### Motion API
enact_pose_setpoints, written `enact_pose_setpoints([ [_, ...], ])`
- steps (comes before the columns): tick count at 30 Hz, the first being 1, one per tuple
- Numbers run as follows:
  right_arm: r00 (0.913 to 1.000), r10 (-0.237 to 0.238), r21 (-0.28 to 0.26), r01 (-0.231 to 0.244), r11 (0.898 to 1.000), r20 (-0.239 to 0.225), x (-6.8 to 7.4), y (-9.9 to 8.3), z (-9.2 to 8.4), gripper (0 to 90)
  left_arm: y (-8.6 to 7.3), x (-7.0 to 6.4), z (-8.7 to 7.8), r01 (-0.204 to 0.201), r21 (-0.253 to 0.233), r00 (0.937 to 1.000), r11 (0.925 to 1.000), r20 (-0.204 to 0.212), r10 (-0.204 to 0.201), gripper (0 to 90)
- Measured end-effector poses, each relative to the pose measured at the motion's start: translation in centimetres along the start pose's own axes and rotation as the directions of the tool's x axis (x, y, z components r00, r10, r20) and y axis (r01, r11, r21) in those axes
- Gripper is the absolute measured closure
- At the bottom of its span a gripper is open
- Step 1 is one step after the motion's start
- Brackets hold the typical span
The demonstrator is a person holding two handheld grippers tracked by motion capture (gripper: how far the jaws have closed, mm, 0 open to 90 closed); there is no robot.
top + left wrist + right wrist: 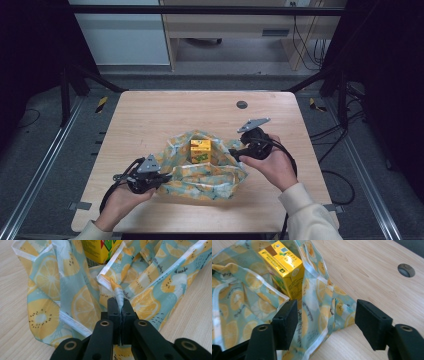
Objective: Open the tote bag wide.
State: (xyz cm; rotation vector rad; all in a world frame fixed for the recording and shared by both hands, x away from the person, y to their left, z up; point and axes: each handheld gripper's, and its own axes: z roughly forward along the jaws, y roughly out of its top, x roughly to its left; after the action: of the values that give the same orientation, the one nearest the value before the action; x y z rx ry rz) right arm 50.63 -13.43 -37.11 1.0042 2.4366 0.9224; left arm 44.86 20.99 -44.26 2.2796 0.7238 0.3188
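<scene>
A yellow juice carton (pixel 200 151) (pixel 284 270) (pixel 102 250) stands upright in the middle of a crumpled lemon-print cloth (pixel 205 172) (pixel 75 300) (pixel 239 302) on the wooden table (pixel 150 115). My left gripper (pixel 167 176) (pixel 120 305) is shut on a bunched fold of the cloth at its near left edge. My right gripper (pixel 236 151) (pixel 325 315) stands open at the cloth's right edge, its jaws either side of a raised fold without pinching it.
A round grey cable port (pixel 242 104) (pixel 406 270) sits in the table near its far edge. Bare wood lies beyond and to the right of the cloth. Metal frame rails (pixel 45 165) and cables run along the floor on both sides.
</scene>
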Motion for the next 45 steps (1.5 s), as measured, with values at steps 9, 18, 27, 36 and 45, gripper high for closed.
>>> enact_pose_setpoints([
  [9,0.9981,-0.002,0.029,0.004,1.000,-0.062,0.5,0.9,2.7,41.8,-0.3,-0.1,0.5,-0.012,0.027,0.9999,0.9996,0.008,0.012,89.1],
  [18,0.9972,-0.049,0.119,0.056,0.991,-0.056,1.1,1.2,5.3,82.4,-0.3,-0.4,0.8,-0.019,0.033,0.9998,0.9993,0.009,0.019,89.1],
  [27,0.9998,-0.003,0.043,0.004,0.999,-0.021,-1.0,3.4,5.5,89.6,0.2,-0.1,0.6,-0.021,0.003,0.9997,0.9998,-0.012,0.021,89.0],
  [36,0.9979,0.058,0.098,-0.055,0.994,-0.029,-3.0,3.8,9.4,89.9,-0.8,0.2,2.6,-0.016,0.077,0.9998,0.9969,0.010,0.015,89.0],
  [45,0.9956,0.090,0.141,-0.086,0.986,-0.025,-3.4,2.8,11.5,89.1,-1.5,0.0,3.2,-0.019,0.110,0.9997,0.9937,0.019,0.017,89.0],
])
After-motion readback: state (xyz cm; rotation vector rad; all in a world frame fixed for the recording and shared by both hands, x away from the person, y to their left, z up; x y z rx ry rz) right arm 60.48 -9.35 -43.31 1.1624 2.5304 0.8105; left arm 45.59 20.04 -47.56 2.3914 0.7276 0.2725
